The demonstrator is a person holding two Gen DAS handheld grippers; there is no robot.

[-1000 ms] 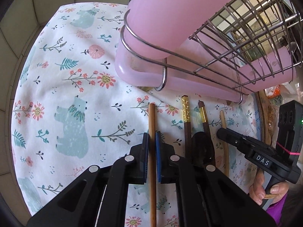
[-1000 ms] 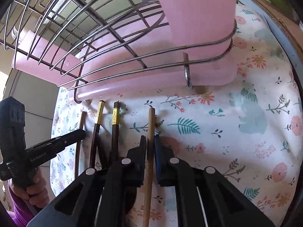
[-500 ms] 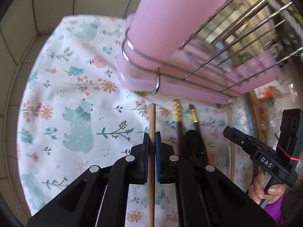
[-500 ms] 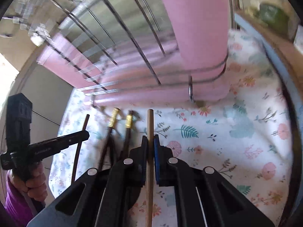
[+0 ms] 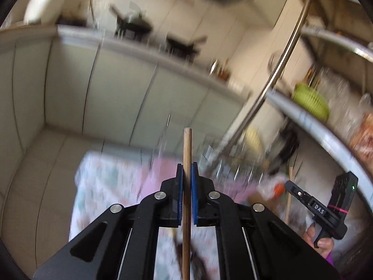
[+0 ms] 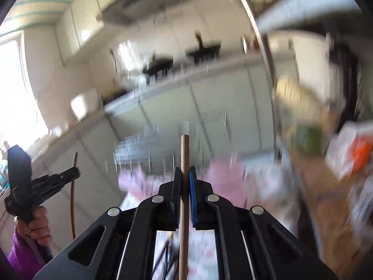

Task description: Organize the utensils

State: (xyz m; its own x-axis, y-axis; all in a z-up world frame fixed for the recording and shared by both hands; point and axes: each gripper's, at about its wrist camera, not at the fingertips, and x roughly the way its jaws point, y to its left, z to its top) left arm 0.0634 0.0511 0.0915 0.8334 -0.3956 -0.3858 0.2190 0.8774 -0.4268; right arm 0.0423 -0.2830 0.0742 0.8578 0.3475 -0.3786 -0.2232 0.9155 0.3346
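Up close, we have our left gripper [image 5: 187, 177] clamped on a wooden chopstick [image 5: 187, 163], its blue pads [image 5: 179, 193] pressed flat against the stick from both sides with no gap showing. That chopstick is a plain, round, light-brown rod with a blunt flat tip; it runs straight along the line of the fingers, its end sticking out well past the fingertips and the rest passing back between the jaws toward the camera. Our right gripper [image 6: 185, 177] pinches a second wooden chopstick [image 6: 184, 158] in the same way, blue pads [image 6: 192, 198] tight on either side, the tip pointing ahead and upward. Both sticks are held in the air, off the floral cloth [image 5: 100, 182], which lies blurred below. Beyond the fingers, a pink rack base [image 5: 160, 172] smears across the cloth under motion blur. Farther out we see pale cabinet doors [image 5: 112, 93] and a countertop with dark cookware [image 5: 132, 25], too blurred to name more exactly. Each wrist view catches the other gripper off to the side, gripped in a hand [image 6: 35, 224].
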